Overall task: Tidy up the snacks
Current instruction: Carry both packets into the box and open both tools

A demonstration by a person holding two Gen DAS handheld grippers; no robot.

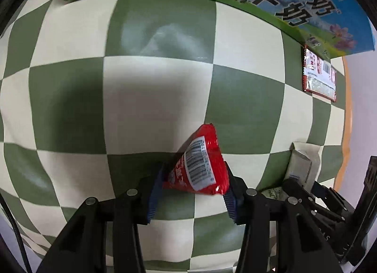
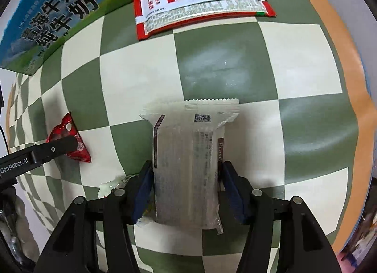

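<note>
My left gripper (image 1: 194, 174) points down at the checked tablecloth (image 1: 155, 98) and is shut on a red triangular snack packet (image 1: 202, 155) with a barcode label; both blue pads press its sides. The right wrist view shows that red packet (image 2: 63, 131) at the left with one left finger (image 2: 60, 147) across it. A white, translucent snack packet (image 2: 186, 143) sits between the blue pads of my right gripper (image 2: 186, 167), which is shut on it. In the left wrist view the white packet (image 1: 301, 162) shows at the far right.
A blue-and-green milk carton box (image 2: 47, 14) lies at the back left. Beside it is a long red-and-white wrapper (image 2: 200, 6). A small pale wrapper (image 2: 113, 183) peeks out beside my right gripper. The cloth's orange border (image 2: 348, 61) runs along the right.
</note>
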